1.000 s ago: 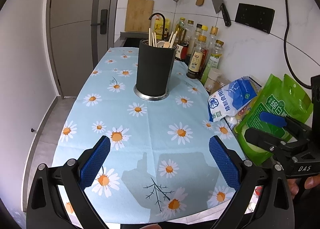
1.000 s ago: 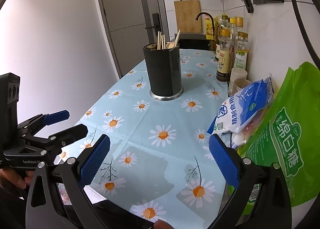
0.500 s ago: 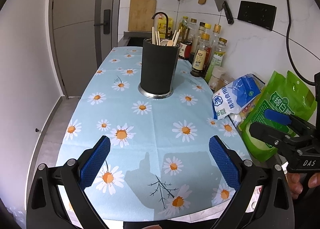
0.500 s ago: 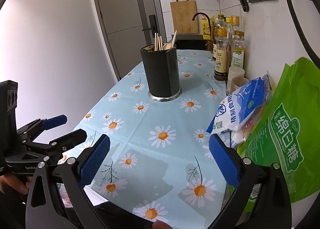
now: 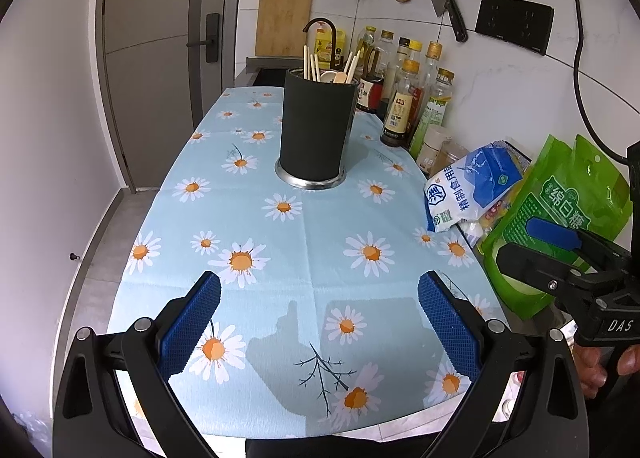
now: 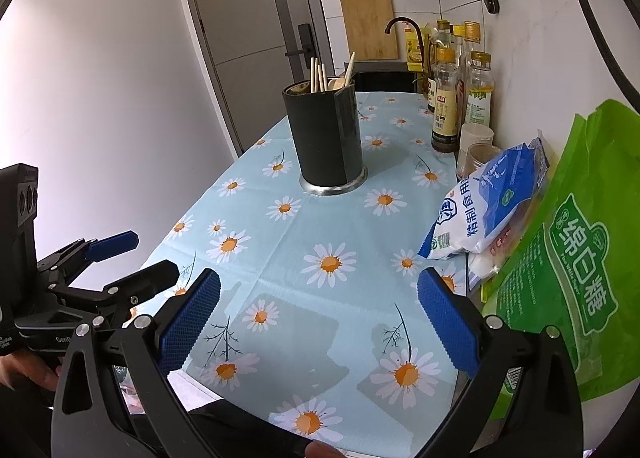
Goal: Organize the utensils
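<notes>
At the bottom of each wrist view the two hand-held tools sit low over the near edge of the counter. The left gripper (image 5: 319, 320), black-framed with blue textured pads, is spread wide and holds nothing; the right gripper (image 6: 319, 318), of the same build, is likewise spread wide and empty. Beneath them lies the light blue daisy-printed tablecloth (image 5: 312, 242), and the stretch between the tools and the holder is bare of any loose utensil.

At the right edge of the frames a green plastic bag with white lettering (image 6: 576, 274) leans against the wall, with a blue and white plastic packet (image 5: 470, 186) slumped just beside it.

Further up, in the centre of both views, the tall black cylindrical utensil holder on a silver metal base (image 5: 318, 126) stands upright on the cloth. Pale wooden chopsticks (image 5: 310, 65) and a pale wooden spoon (image 5: 340, 77) stick out of its top. A row of glass condiment bottles (image 5: 416, 98) stands behind it to the right, against the wall.

To my eye the sorting looks done, or else not begun: everything I can see is already in the holder. If more is wanted, either tool must travel forward to the holder's rim and close on a single stick without tipping the holder.
</notes>
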Tool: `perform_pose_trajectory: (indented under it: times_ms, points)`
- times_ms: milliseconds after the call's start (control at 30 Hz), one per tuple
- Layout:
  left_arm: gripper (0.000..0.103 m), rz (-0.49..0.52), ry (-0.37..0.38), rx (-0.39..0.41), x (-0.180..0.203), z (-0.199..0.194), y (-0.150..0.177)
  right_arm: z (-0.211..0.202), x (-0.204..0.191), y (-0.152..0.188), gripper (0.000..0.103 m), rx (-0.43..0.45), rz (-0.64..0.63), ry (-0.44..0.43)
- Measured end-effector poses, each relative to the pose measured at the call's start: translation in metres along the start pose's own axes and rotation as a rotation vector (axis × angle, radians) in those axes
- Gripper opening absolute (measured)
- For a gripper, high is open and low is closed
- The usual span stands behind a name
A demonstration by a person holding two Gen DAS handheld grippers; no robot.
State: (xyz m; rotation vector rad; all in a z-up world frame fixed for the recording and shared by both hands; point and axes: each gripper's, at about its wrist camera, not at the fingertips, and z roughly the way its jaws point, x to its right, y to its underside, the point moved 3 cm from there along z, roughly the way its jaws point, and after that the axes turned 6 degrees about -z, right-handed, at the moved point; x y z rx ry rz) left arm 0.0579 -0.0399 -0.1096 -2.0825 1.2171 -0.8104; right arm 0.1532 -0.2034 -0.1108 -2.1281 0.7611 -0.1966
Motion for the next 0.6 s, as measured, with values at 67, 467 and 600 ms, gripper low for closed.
perform_pose_trajectory:
  times_ms: [67, 467, 600]
  points:
    - [0.096, -0.001, 0.000, 0.000, 0.0001, 0.0000, 0.0000, 0.0008, 0.0000, -0.0002, 0.098, 0.001, 0.000, 0.001]
    - [0.096, 0.012, 0.016, 0.002, 0.0036, 0.0026, -0.0019, 0.0006, 0.0010, -0.0012, 0.098, 0.004, 0.009, 0.005]
    - [0.096, 0.005, 0.024, 0.007, 0.0036, 0.0029, -0.0032, 0.0002, 0.0022, -0.0010, 0.098, 0.004, 0.015, 0.009]
